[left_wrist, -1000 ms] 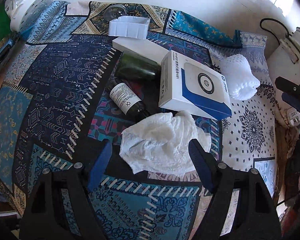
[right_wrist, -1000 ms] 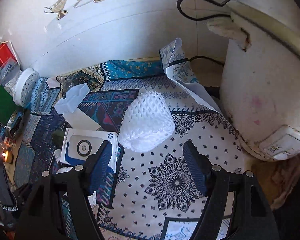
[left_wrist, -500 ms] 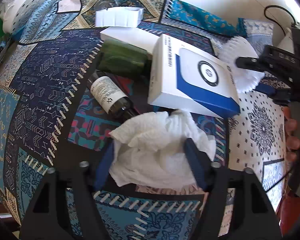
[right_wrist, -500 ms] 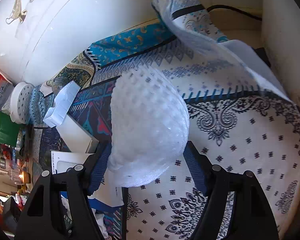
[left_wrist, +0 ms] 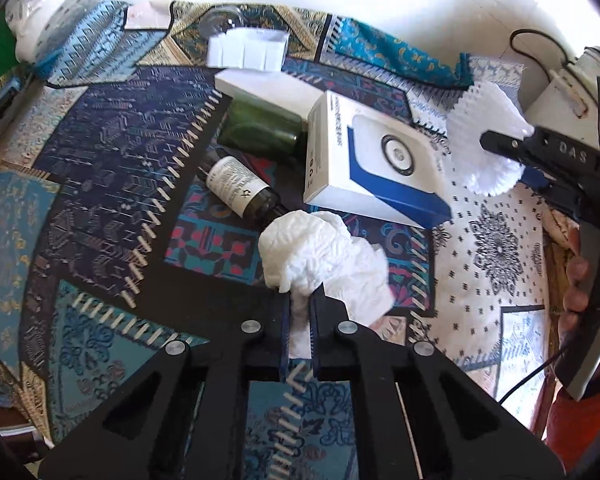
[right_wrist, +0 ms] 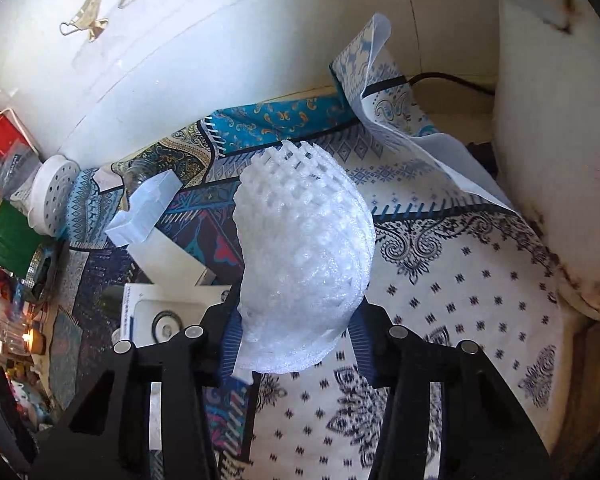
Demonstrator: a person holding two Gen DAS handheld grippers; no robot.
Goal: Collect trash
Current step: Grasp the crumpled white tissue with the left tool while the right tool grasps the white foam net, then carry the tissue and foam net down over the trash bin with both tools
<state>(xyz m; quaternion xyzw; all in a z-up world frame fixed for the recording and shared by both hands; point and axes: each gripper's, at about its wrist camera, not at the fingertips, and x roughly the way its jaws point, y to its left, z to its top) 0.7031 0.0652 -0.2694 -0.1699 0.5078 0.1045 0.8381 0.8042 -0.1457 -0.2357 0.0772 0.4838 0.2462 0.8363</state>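
Observation:
A crumpled white paper tissue (left_wrist: 320,248) lies on the patterned cloth (left_wrist: 100,168), and my left gripper (left_wrist: 300,300) is shut on its near edge. A white foam fruit net (right_wrist: 304,256) sits between the blue pads (right_wrist: 230,340) of my right gripper (right_wrist: 296,332), whose jaws are closing and touch it on both sides. The left wrist view shows the same net (left_wrist: 480,120) at the right, with the right gripper (left_wrist: 540,156) and a hand behind it.
A white and blue box (left_wrist: 380,160) leans on a green bottle (left_wrist: 260,128). A labelled brown bottle (left_wrist: 240,188) lies beside the tissue. Behind are a flat white box (left_wrist: 268,88) and a white plastic tray (left_wrist: 246,50). A large white appliance (right_wrist: 560,160) stands at the right.
The left jaws closed from wide apart onto the tissue, bunching it. The right gripper came down around the foam net and its jaws narrowed against it.

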